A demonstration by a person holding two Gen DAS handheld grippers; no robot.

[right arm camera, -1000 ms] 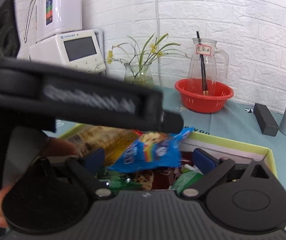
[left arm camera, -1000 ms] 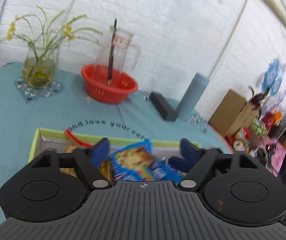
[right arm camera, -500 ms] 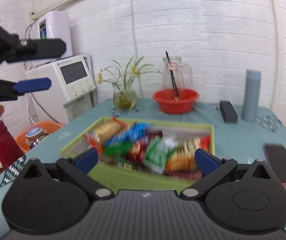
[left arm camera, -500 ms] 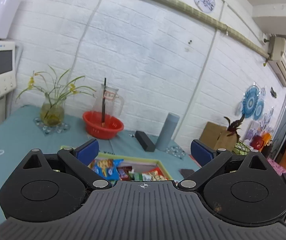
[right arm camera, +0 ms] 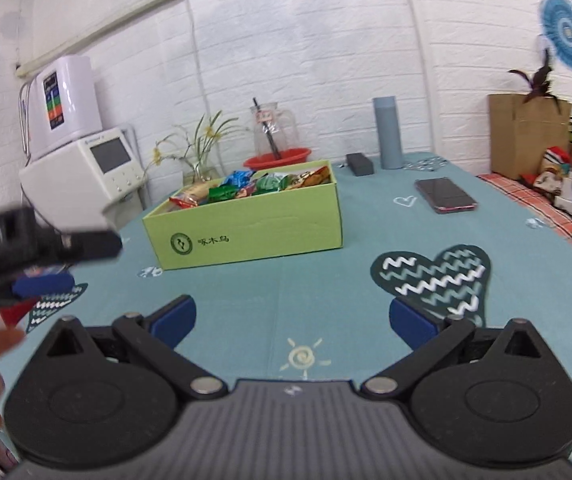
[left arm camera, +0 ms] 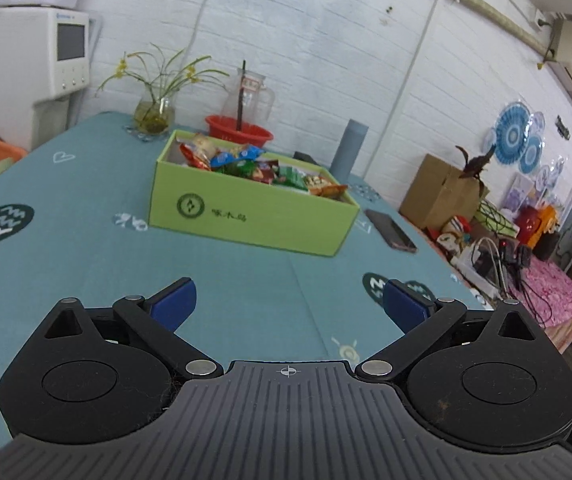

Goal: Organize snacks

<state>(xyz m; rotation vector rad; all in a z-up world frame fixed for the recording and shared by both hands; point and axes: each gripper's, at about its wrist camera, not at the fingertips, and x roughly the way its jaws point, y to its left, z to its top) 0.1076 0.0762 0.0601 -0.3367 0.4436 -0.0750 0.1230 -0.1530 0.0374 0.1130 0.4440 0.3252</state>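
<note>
Snacks point(left arm camera: 254, 166) fill the green box point(left arm camera: 246, 220) (tidy, I think), so both tongs, left tongs point(left arm camera: 288, 306) and right tongs point(right arm camera: 292, 322), hang released, gripping nothing, above the worktop point(left arm camera: 86, 264).

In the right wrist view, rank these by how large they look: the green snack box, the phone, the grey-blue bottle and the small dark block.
1. green snack box
2. phone and grey-blue bottle: look alike in size, and the bottle stands farther back, so unranked
3. small dark block
</note>
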